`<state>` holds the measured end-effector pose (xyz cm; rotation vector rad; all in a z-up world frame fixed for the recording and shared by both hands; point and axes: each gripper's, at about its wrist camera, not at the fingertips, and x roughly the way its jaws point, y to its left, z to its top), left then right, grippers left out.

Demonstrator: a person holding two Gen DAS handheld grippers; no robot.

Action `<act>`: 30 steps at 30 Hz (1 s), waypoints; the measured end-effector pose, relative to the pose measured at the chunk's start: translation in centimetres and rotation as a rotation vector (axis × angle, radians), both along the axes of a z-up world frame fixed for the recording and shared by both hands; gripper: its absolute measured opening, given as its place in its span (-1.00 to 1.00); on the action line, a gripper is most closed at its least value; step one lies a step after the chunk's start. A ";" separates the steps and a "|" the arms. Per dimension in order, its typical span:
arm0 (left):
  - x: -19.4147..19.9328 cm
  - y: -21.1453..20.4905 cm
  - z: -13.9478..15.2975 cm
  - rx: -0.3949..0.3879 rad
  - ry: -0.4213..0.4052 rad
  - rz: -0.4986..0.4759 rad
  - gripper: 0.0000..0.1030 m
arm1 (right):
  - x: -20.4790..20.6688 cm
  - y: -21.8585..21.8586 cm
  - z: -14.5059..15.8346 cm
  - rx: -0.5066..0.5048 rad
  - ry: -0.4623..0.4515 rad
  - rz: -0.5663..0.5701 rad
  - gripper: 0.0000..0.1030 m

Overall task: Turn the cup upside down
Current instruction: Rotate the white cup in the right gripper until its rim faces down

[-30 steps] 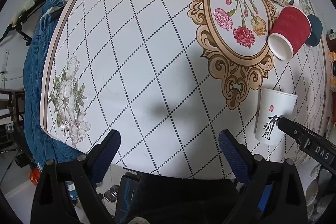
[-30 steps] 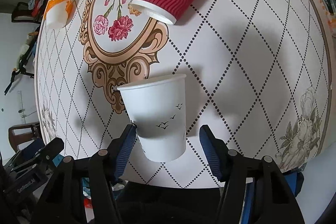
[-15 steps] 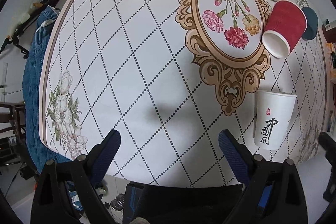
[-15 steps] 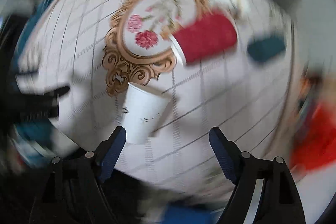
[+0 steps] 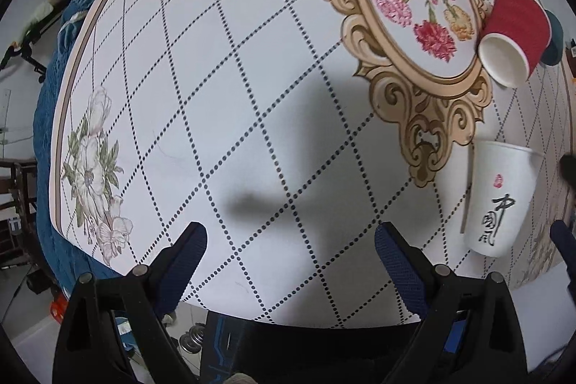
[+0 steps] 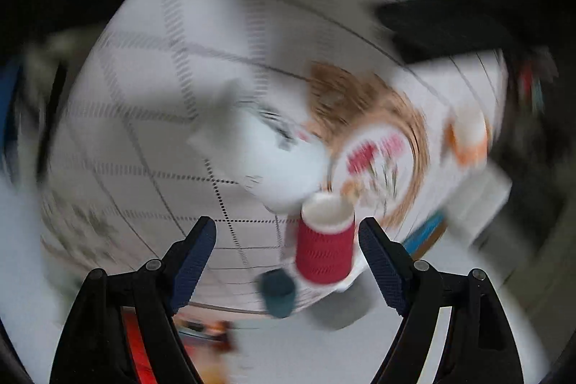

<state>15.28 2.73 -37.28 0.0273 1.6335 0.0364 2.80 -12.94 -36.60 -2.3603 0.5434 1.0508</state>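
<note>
The white paper cup (image 5: 498, 198) stands on the round table (image 5: 252, 67), near its front right edge, just below the gold scrolled frame printed on the cloth. It is a smooth tapered cone with black brush characters and a small red stamp on its side. In the left wrist view its wide end lies at the far side and its narrow end toward the camera, so its long axis runs near to far; whether the rim faces up or down I cannot tell.

The red cup (image 5: 514, 36), ribbed with wavy ridges, lies on its side at the far right, white mouth toward the camera.

The left gripper (image 5: 289, 247) is spread wide with nothing between its textured blue pads. The right gripper (image 6: 287, 249) is likewise released, empty; its view is heavily blurred.
</note>
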 end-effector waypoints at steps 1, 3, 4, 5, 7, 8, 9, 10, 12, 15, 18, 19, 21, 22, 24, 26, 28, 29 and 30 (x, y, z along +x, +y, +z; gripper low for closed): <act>-0.2 0.3 -0.3 0.000 0.002 0.008 0.86 | -0.4 -0.3 -0.6 -0.024 0.002 0.055 0.63; -0.6 0.8 -0.9 -0.002 0.005 0.017 0.86 | -0.8 -1.3 -1.6 -0.075 0.013 0.180 0.63; -0.8 1.0 -1.1 -0.002 0.008 0.024 0.86 | -0.8 -1.8 -2.1 -0.098 0.015 0.243 0.62; -0.9 1.2 -1.3 -0.003 0.009 0.028 0.86 | -0.9 -2.2 -2.5 -0.121 0.019 0.303 0.62; -1.1 1.2 -1.6 -0.005 0.012 0.038 0.86 | -0.9 -2.7 -3.0 -0.157 0.024 0.394 0.62; -1.2 1.3 -1.7 -0.007 0.012 0.044 0.86 | -1.0 -2.8 -3.3 -0.166 0.026 0.429 0.62; -1.3 1.4 -1.8 -0.008 0.013 0.050 0.86 | -0.9 -2.9 -3.4 -0.173 0.029 0.460 0.62; -1.4 1.4 -1.9 -0.009 0.013 0.053 0.86 | -0.9 -2.9 -3.5 -0.183 0.035 0.486 0.62; -1.4 1.5 -1.9 -0.010 0.011 0.061 0.86 | -0.6 -2.9 -3.7 -0.192 0.041 0.533 0.62; -1.6 1.8 -1.9 -0.008 0.009 0.068 0.86 | -0.2 -2.9 -4.0 -0.208 0.047 0.588 0.62; -1.6 2.1 -1.8 -0.003 0.006 0.072 0.86 | 0.2 -2.6 -4.3 -0.216 0.053 0.627 0.60; -1.7 2.1 -1.8 0.000 0.005 0.073 0.86 | -0.4 -3.1 -4.4 -0.216 0.053 0.634 0.57; -1.5 2.4 -1.8 0.001 0.005 0.076 0.86 | -0.2 -3.0 -4.6 -0.221 0.053 0.640 0.48; -1.4 2.6 -1.9 0.002 0.006 0.078 0.86 | -0.1 -2.9 -4.9 -0.219 0.050 0.646 0.38; -1.4 2.5 -1.8 0.004 0.006 0.079 0.86 | 0.1 -3.6 -5.4 -0.223 0.042 0.645 0.28; -1.3 2.5 -1.7 0.005 0.008 0.079 0.86 | 0.5 -3.3 -5.6 -0.210 0.045 0.633 0.27; -1.4 2.5 -1.8 0.006 0.008 0.079 0.86 | 0.7 -2.9 -5.9 -0.192 0.045 0.616 0.26; -1.5 2.7 -1.8 0.007 0.008 0.078 0.86 | 0.1 -3.4 -6.1 -0.185 0.044 0.605 0.26; -1.5 2.5 -1.7 0.008 0.007 0.078 0.86 | -0.1 -3.4 -6.0 -0.179 0.044 0.593 0.26</act>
